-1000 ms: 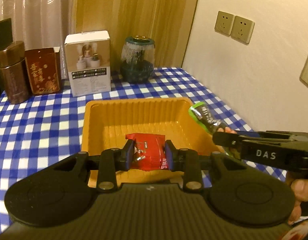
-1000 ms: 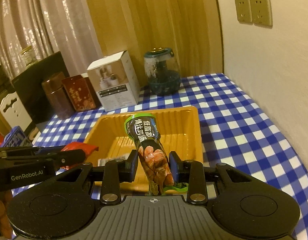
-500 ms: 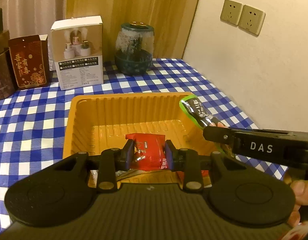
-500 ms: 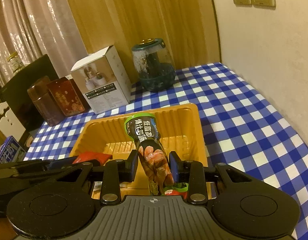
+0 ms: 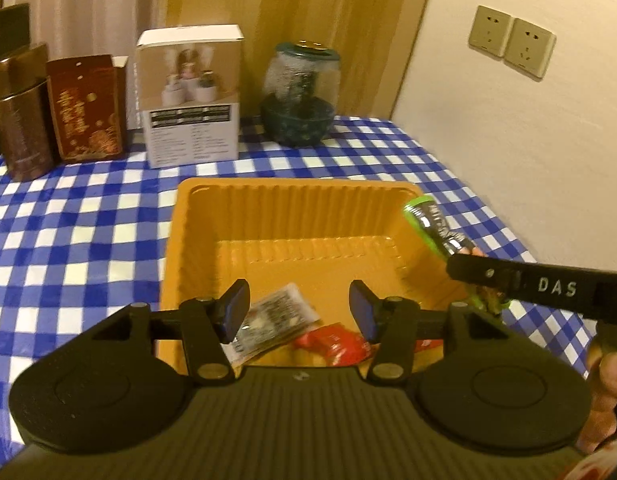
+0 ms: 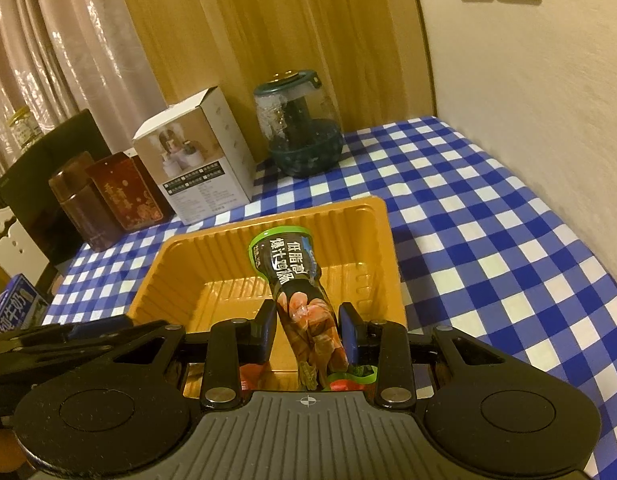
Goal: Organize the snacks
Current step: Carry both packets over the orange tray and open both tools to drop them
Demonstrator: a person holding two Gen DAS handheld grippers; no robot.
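Note:
An orange plastic tray [image 5: 296, 216] sits on the blue checked table; it also shows in the right wrist view [image 6: 384, 240]. My left gripper [image 5: 298, 312] is open over the tray's near end. A red snack packet [image 5: 336, 344] lies in the tray below it, beside a silver-white packet [image 5: 268, 320]. My right gripper [image 6: 308, 332] is shut on a long dark green-edged snack packet [image 6: 296, 280], held over the tray's near right part. That packet [image 5: 432, 220] and the right gripper's finger [image 5: 536, 284] show at the right of the left wrist view.
At the back of the table stand a white box [image 5: 190, 96], a green-lidded glass jar [image 5: 300, 92], a red tin [image 5: 88, 108] and a brown tin [image 5: 20, 116]. The wall [image 5: 528, 140] runs along the right. A blue carton [image 6: 16, 308] is at far left.
My left gripper opened and the red packet dropped into the tray. My right gripper moved closer over the tray, still holding the green-edged packet.

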